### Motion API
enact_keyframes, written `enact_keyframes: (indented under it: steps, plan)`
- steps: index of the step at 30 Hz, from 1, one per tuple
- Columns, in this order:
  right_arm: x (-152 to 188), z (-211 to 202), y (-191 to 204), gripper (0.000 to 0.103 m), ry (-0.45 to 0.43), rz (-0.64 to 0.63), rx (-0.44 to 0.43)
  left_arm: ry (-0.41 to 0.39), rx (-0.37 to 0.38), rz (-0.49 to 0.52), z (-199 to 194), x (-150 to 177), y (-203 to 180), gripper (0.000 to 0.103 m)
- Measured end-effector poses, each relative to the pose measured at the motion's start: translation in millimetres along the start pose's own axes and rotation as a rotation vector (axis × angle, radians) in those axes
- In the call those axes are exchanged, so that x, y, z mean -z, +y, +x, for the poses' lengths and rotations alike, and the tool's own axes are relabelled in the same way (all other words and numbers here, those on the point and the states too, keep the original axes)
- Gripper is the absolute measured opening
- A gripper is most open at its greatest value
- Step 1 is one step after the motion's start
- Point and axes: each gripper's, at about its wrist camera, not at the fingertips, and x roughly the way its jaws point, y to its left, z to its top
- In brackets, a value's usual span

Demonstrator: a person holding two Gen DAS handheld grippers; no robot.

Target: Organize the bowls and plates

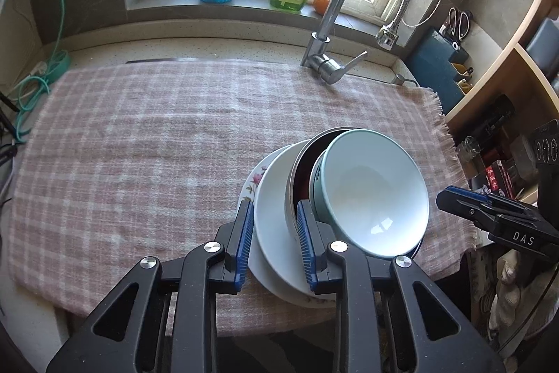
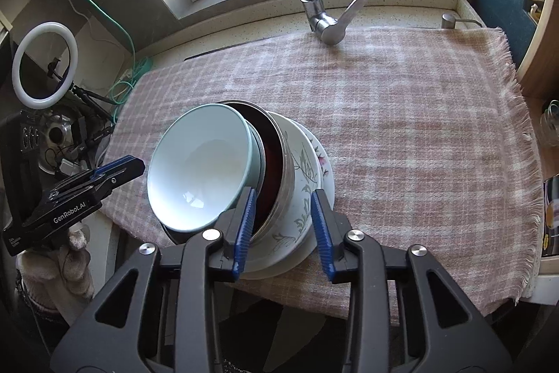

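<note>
Stacked plates and bowls at the near edge of a checked cloth, both grippers parted around the stack.

The pale blue bowl [image 1: 375, 194] sits tilted inside a metal-rimmed dark bowl [image 1: 300, 170], which rests in a white bowl [image 1: 272, 215] on a flowered plate [image 1: 253, 180]; the stack stands on the pink checked cloth [image 1: 157, 145], near its front edge, well short of the tap [image 1: 349, 6] at the far side. The left gripper [image 1: 276, 243] is narrowly open, its blue pads astride the white bowl's rim without pressing. The right gripper [image 2: 283, 226] is open wider, its pads either side of the patterned bowl wall, also not gripping.
</note>
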Motion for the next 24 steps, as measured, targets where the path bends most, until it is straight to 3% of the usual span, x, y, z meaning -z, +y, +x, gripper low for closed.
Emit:
enact_keyframes:
  steps: [4,6,9,11,15,19,24]
  plan:
    - [5,-12,7,0.051,-0.054,-0.020,0.035,-0.039,-0.016,0.011,-14,6,-5,0.032]
    - [8,-17,10,0.059,-0.077,-0.029,0.049,-0.047,-0.022,0.010,-19,8,-8,0.034]
    - [12,-25,17,0.065,-0.111,-0.042,0.063,-0.074,-0.041,0.023,-29,12,-15,0.048]
    - [15,-32,23,0.065,-0.133,-0.054,0.075,-0.096,-0.060,0.035,-36,13,-19,0.049]
    - [17,-48,33,0.081,-0.196,-0.084,0.097,-0.138,-0.073,0.033,-50,12,-25,0.059]
    - [18,-59,42,0.087,-0.234,-0.102,0.111,-0.166,-0.096,0.043,-58,12,-31,0.061]
    - [20,-62,47,0.093,-0.246,-0.107,0.119,-0.142,-0.100,0.041,-55,15,-33,0.061]
